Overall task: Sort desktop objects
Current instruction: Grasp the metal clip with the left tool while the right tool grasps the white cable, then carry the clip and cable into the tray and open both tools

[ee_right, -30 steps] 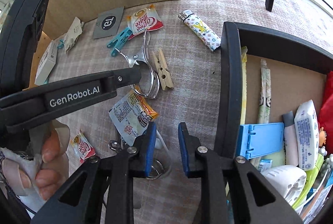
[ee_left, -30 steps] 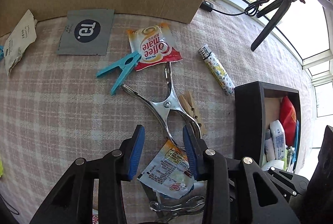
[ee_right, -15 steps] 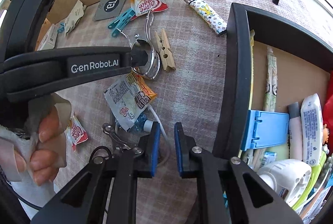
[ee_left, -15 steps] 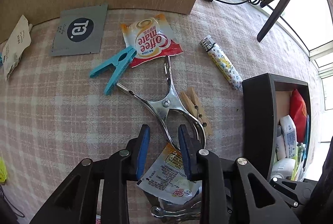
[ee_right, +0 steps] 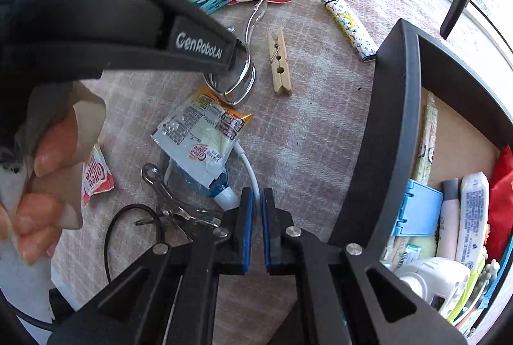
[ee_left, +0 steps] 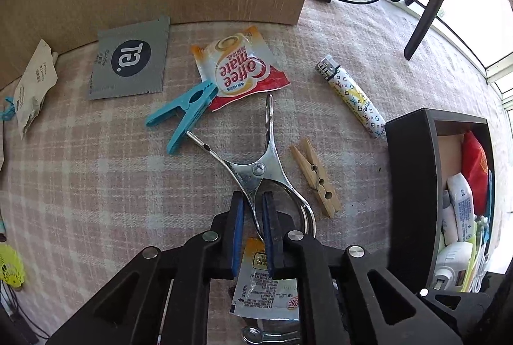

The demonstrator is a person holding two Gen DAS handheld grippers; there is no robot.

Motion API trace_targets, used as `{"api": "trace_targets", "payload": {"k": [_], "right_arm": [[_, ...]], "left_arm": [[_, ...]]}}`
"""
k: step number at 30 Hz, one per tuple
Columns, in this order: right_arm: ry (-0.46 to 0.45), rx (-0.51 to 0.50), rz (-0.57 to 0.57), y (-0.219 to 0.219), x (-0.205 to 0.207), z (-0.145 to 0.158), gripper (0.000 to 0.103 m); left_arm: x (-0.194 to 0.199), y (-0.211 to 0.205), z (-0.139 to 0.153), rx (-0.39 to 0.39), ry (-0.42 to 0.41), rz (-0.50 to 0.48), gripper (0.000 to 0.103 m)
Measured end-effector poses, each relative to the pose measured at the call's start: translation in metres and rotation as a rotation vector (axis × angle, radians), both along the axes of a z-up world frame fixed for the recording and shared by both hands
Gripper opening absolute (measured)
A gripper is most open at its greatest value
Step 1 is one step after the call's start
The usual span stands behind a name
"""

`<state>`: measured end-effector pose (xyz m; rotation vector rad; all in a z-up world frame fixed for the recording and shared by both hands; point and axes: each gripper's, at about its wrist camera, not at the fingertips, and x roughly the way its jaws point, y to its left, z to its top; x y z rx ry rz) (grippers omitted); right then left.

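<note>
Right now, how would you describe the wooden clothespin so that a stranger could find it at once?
Start at the black storage box on the checked cloth. Just beside its wall lies the wooden clothespin, next to the steel clamp. It is the only plain, pale wooden clip; the other peg is blue plastic.

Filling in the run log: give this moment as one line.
left gripper: closing on metal clip | right gripper: shut on white cable | black organizer: beside them
</note>
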<state>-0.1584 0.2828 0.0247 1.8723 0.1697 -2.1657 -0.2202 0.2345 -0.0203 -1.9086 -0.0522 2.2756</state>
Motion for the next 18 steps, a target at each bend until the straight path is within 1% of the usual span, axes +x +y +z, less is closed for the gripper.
{"api": "trace_targets", "payload": {"k": [1,2,3,6,9,13,16,17,18], "right_arm": [[0.028,0.021,0.017,-0.004,0.003,0.001,0.004],[0.034,0.035,0.023,-0.005,0.004,0.001,0.004],[0.036,0.026,0.014,-0.004,0.004,0.001,0.004],[0.044,-0.025,-0.036,0.006,0.002,0.007,0.004],[0.057,-0.088,-0.077,0.018,0.002,0.020,0.004],[0.078,-0.153,-0.105,0.030,0.007,0.041,0.004],[0.070,-0.230,-0.123,0.037,0.010,0.052,0.004],[0.073,-0.246,-0.126,0.033,0.020,0.055,0.004],[0.078,-0.253,-0.128,0.030,0.020,0.059,0.004]], "left_arm": [[0.000,-0.001,0.000,-0.002,0.003,0.001,0.006],[0.000,-0.002,0.000,-0.003,0.005,0.004,0.005],[-0.001,-0.004,-0.001,-0.001,0.006,0.003,0.004],[0.001,-0.022,-0.002,0.017,0.001,0.020,0.004],[0.001,-0.036,0.002,0.045,0.000,0.047,0.003],[0.006,-0.052,0.015,0.071,0.023,0.062,0.003],[0.011,-0.061,0.026,0.089,0.041,0.066,0.003],[0.014,-0.062,0.031,0.093,0.047,0.065,0.003],[0.017,-0.063,0.034,0.095,0.053,0.064,0.003]]}}
